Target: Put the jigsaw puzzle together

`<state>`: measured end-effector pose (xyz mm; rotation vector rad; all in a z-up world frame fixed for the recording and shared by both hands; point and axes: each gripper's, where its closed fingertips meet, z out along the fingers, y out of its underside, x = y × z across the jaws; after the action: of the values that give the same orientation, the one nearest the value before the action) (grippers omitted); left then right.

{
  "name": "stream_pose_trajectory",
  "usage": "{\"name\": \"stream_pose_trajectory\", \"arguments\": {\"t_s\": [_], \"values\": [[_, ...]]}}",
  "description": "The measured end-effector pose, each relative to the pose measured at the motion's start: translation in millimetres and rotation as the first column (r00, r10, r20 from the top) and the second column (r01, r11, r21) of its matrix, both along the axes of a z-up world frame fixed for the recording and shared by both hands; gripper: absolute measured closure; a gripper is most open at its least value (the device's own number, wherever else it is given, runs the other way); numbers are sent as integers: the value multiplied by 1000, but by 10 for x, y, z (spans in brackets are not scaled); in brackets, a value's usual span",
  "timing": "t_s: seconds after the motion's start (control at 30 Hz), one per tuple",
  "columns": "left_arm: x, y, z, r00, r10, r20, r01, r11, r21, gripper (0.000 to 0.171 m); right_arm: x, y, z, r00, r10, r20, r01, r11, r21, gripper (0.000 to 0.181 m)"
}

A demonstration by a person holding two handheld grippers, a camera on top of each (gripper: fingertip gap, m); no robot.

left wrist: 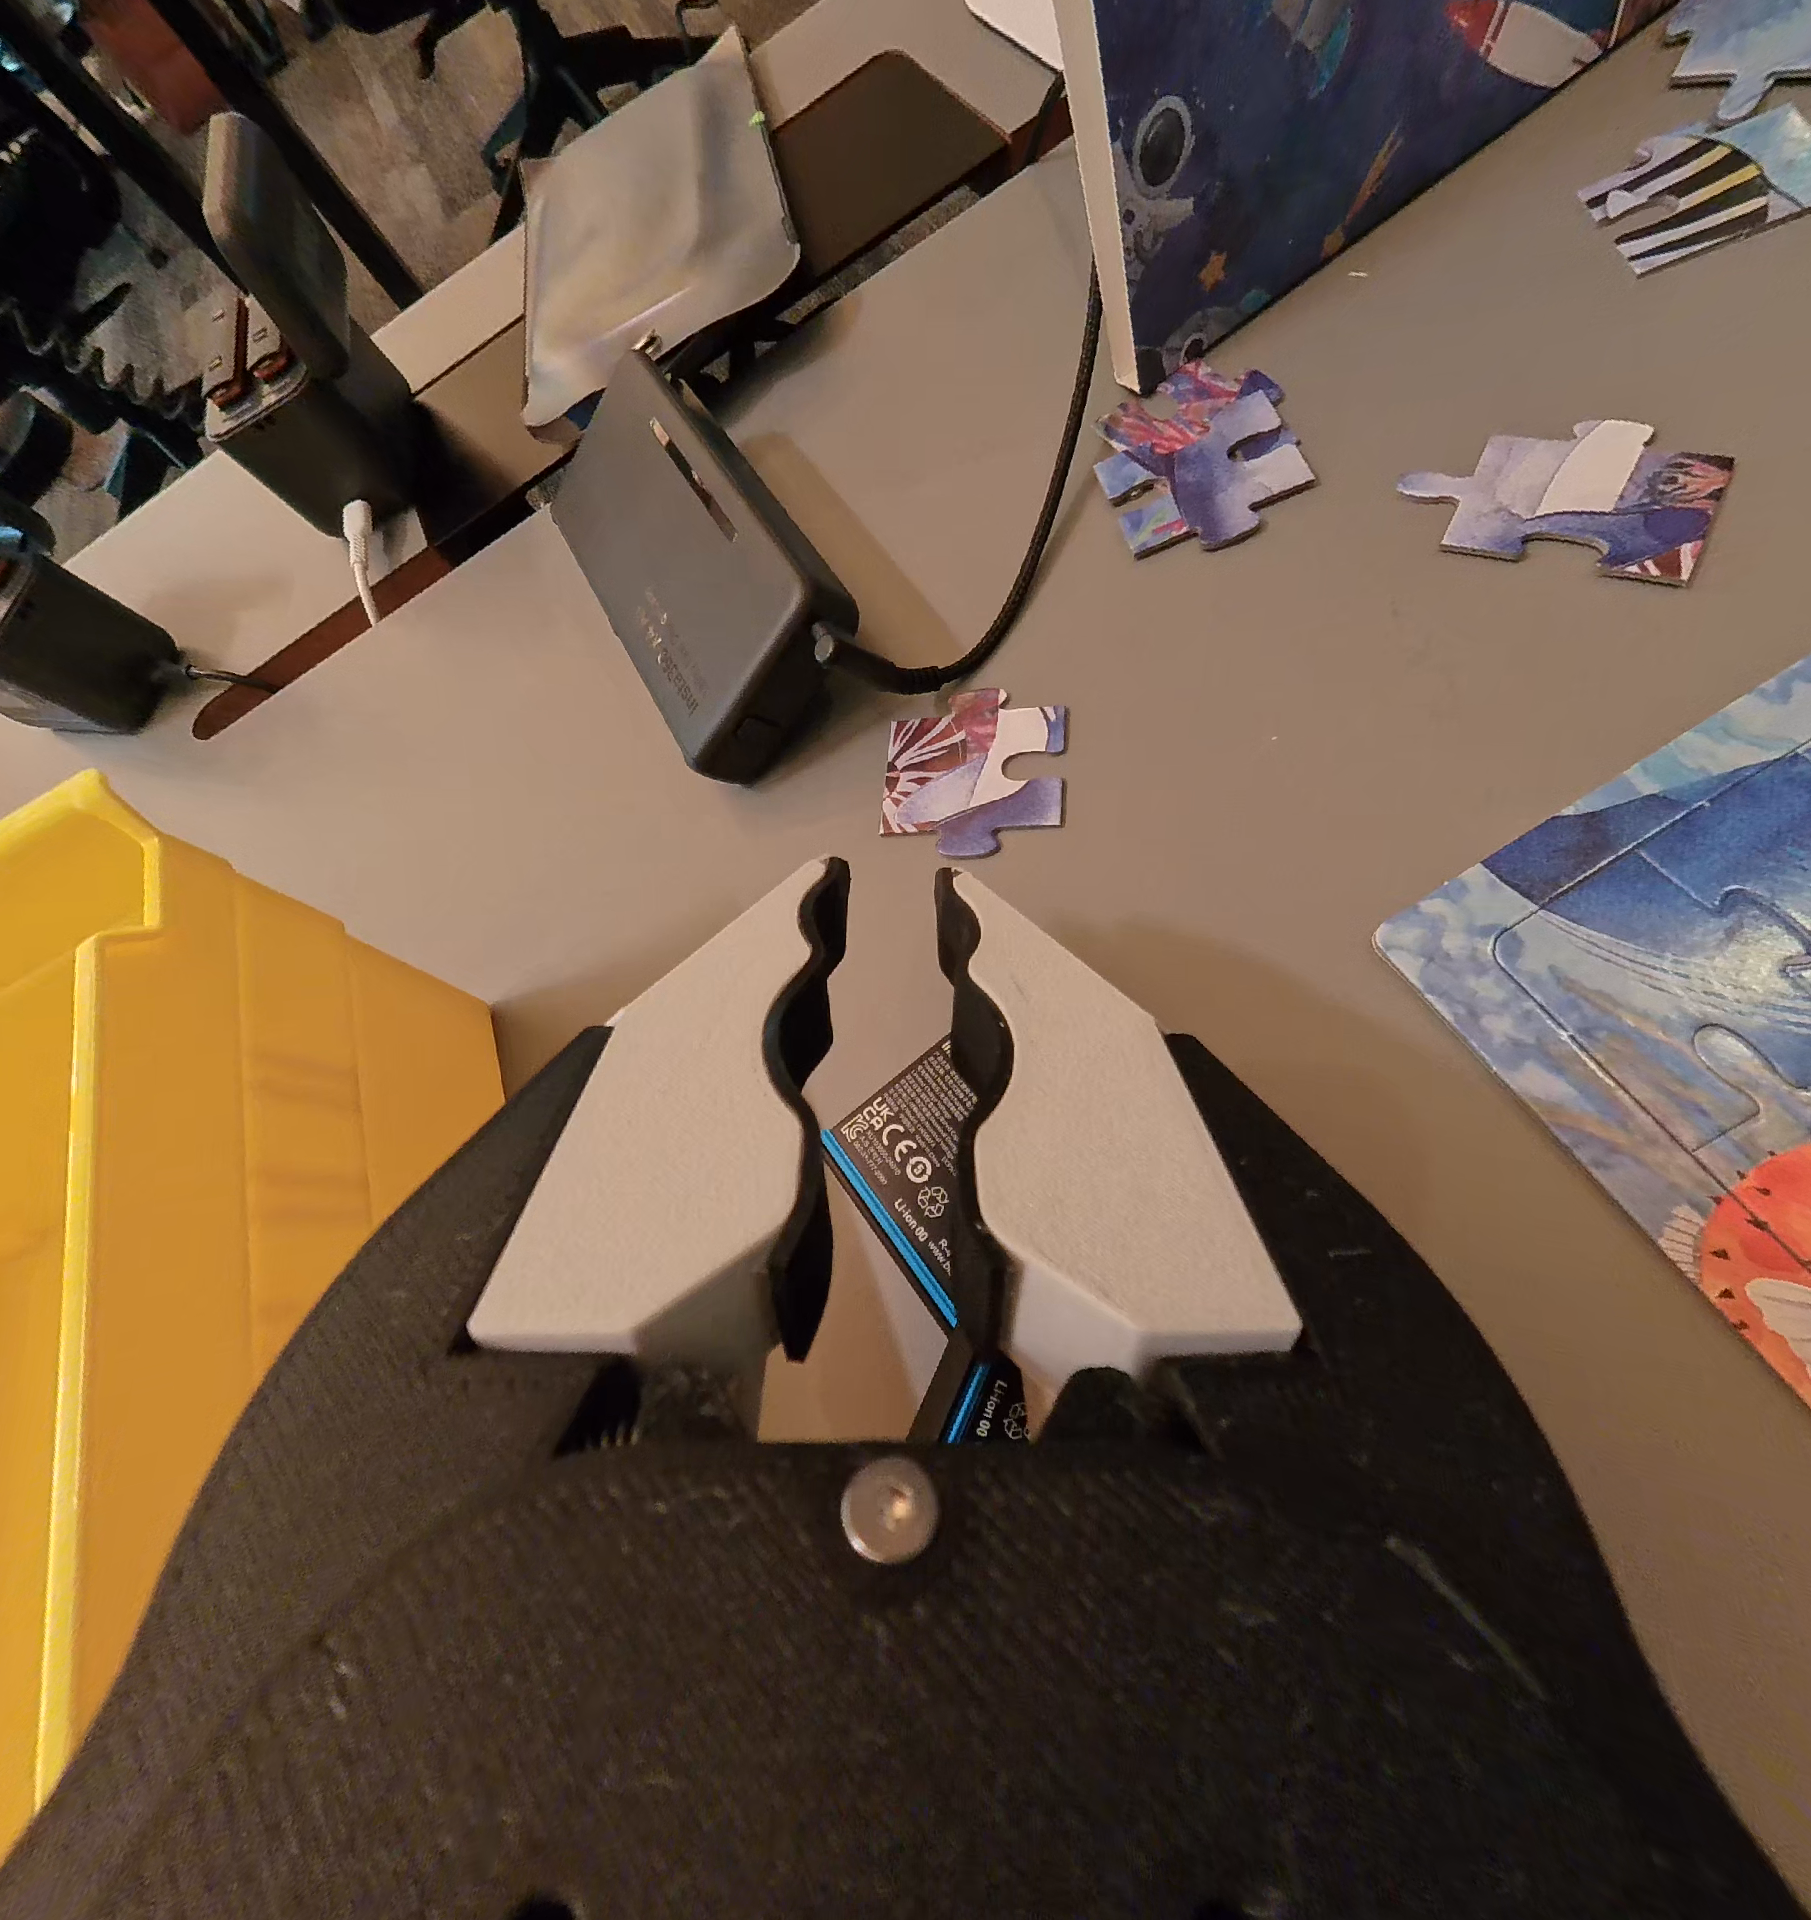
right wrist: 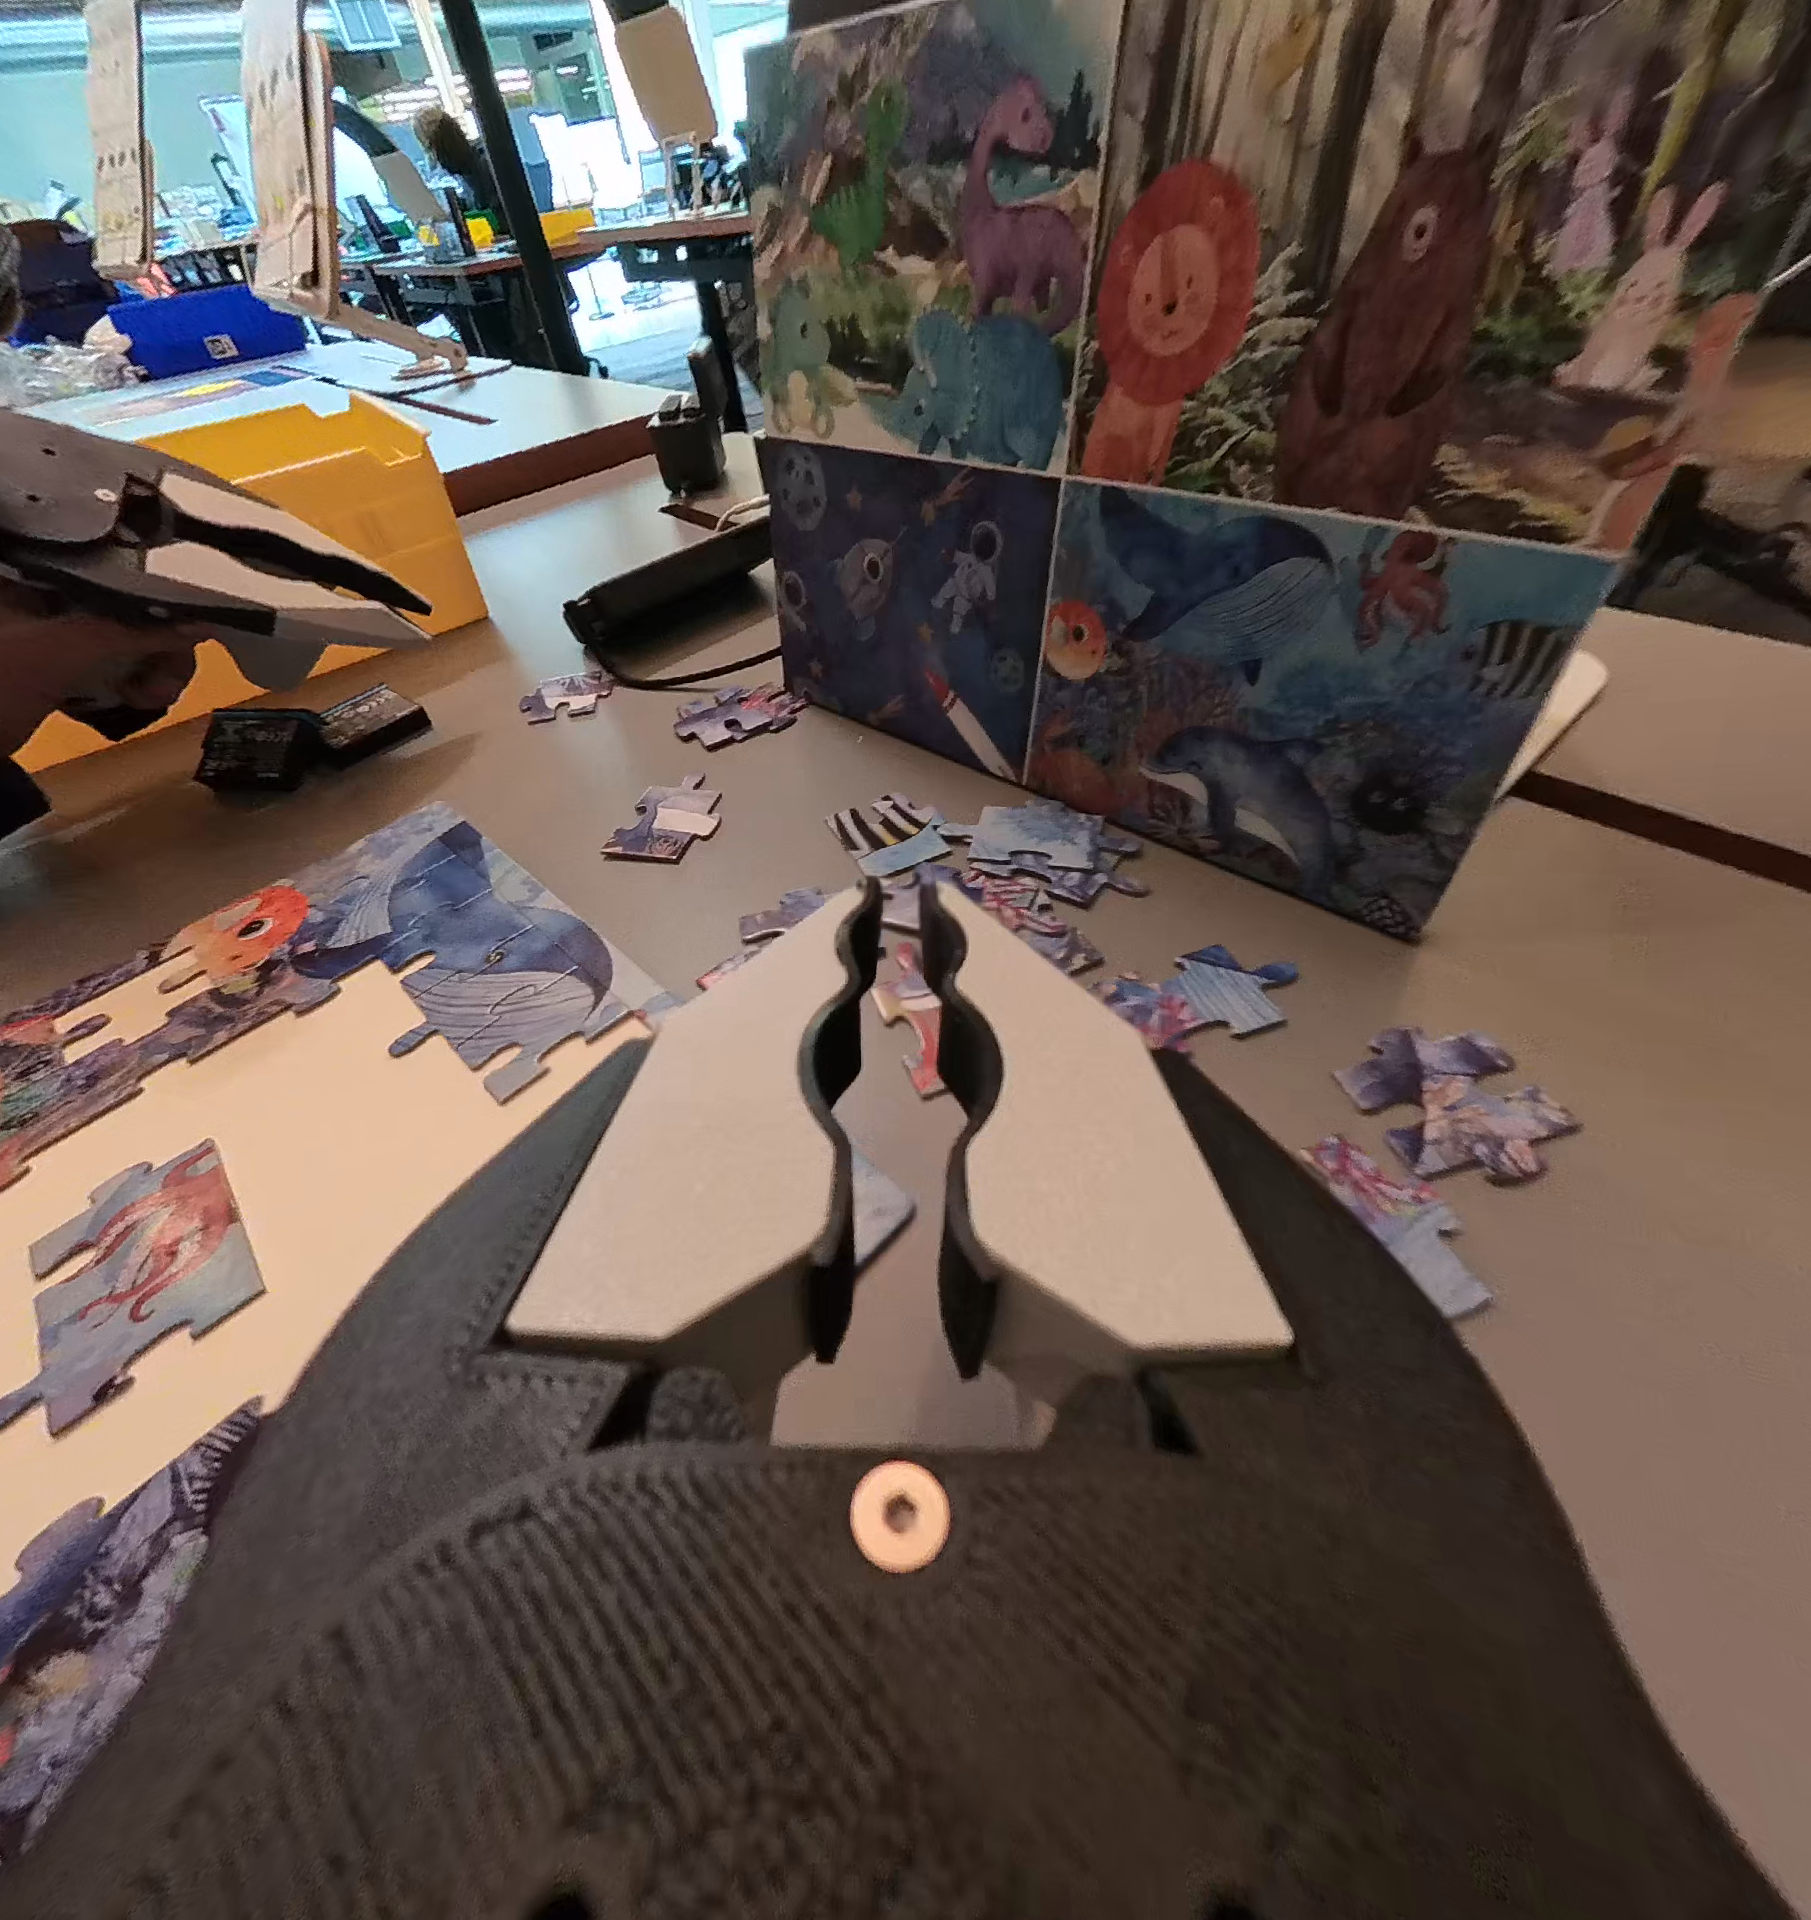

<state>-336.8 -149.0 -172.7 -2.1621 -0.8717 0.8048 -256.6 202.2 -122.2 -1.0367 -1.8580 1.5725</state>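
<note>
The flat cardboard puzzle piece with purple and white paint lies on the grey table, just past the left claw, whose tips are a little apart and hold nothing. It looks light, thin and bendy, so pinch its edge. The right claw is also slightly parted and empty, over the loose blue pieces.

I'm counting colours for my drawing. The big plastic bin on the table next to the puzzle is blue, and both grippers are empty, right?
Not quite. The bin is yellow, not blue; the left wrist view shows it clearly, and the right wrist view does too. The rest holds: the left gripper and the right gripper both hold nothing.
</note>
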Motion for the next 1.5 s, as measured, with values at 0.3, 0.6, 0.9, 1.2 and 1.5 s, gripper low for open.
{"name": "stream_pose_trajectory", "arguments": {"t_s": [0.3,0.6,0.9,1.2,1.5], "values": [[2,5,-3,1000,-2,0,2,1000,-1,157,-15,425,251,992,-110,-62,107,993,-53,176],[12,28,2,1000,-9,-2,9,1000,0,157,-45,973,313,960,-256,-112,256,967,-20,178],[16,32,26,1000,-12,-10,12,1000,5,157,-43,1448,270,922,-374,-99,372,928,-38,177],[22,42,21,1000,-15,-9,15,1000,3,157,15,1694,342,899,-427,-95,415,901,-129,175],[27,51,6,1000,-20,-5,20,1000,-1,157,-12,1588,297,914,-398,-73,387,913,-125,169]]}}
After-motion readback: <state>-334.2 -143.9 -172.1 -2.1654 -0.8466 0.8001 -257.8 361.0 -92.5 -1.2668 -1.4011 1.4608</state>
